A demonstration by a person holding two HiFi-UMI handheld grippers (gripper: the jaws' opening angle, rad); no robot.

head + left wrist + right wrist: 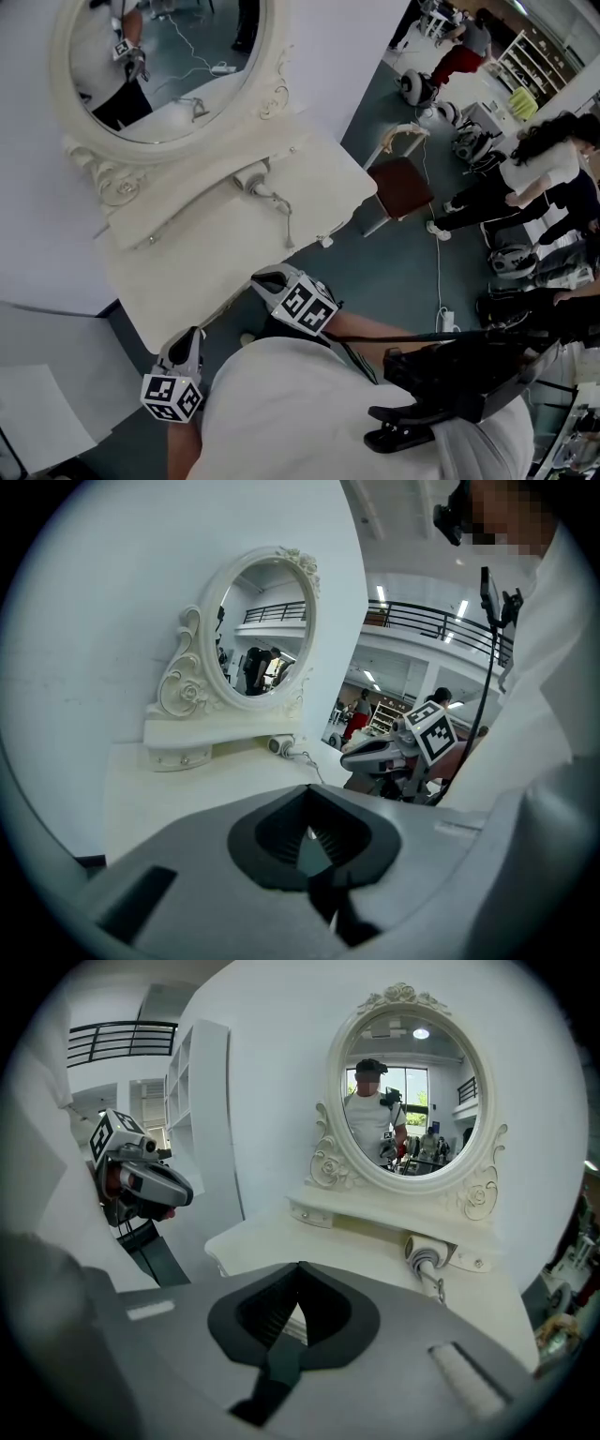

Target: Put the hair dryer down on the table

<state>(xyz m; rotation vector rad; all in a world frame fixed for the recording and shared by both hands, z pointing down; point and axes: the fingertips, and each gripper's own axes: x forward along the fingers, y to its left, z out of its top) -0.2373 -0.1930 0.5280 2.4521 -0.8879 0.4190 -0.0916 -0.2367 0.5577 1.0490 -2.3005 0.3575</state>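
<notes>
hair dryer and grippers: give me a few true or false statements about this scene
1. The hair dryer lies on the table. True.
2. The right gripper holds the hair dryer. False: its jaws are shut on nothing.
3. The mirror is square. False: it is oval.
4. A cord trails from the hair dryer. True.
5. The left gripper touches the hair dryer. False: it is well short of it, shut and empty.

The cream hair dryer [251, 178] lies on its side on the white counter [206, 258], just beside the mirror shelf [187, 202], its cord [284, 214] trailing toward the near edge.
</notes>
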